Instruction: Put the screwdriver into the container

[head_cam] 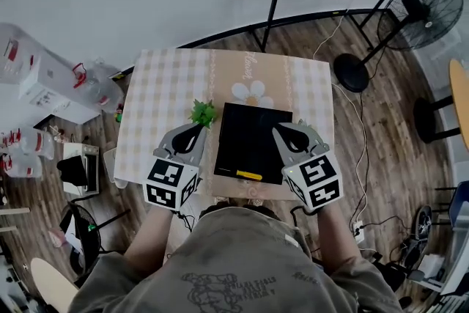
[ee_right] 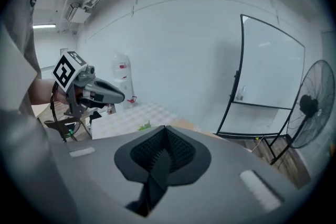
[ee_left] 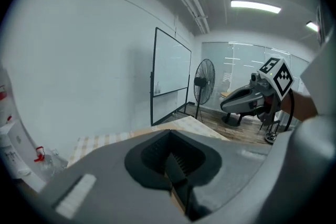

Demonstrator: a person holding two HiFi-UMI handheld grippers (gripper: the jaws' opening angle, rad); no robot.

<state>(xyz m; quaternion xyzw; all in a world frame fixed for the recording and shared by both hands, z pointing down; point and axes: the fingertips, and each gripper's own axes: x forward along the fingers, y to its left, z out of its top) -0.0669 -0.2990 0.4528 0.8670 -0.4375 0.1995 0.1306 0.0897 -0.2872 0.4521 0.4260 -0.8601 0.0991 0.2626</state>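
Two grippers hovered shut and empty. From the left gripper (head_cam: 195, 130), the screwdriver (head_cam: 240, 174) lay rightward and nearer the person, axis crosswise, apparently already on the black container's (head_cam: 253, 135) near edge, nothing else inside, yellow handle toward the closer right gripper (head_cam: 283, 133).

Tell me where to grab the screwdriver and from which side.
Take the screwdriver by its yellow handle, the thicker end. It lies flat, running left to right at the near edge of the black container, so come straight down with jaws spanning it front to back. The right gripper is probably nearer; its jaws are shut and must open first.
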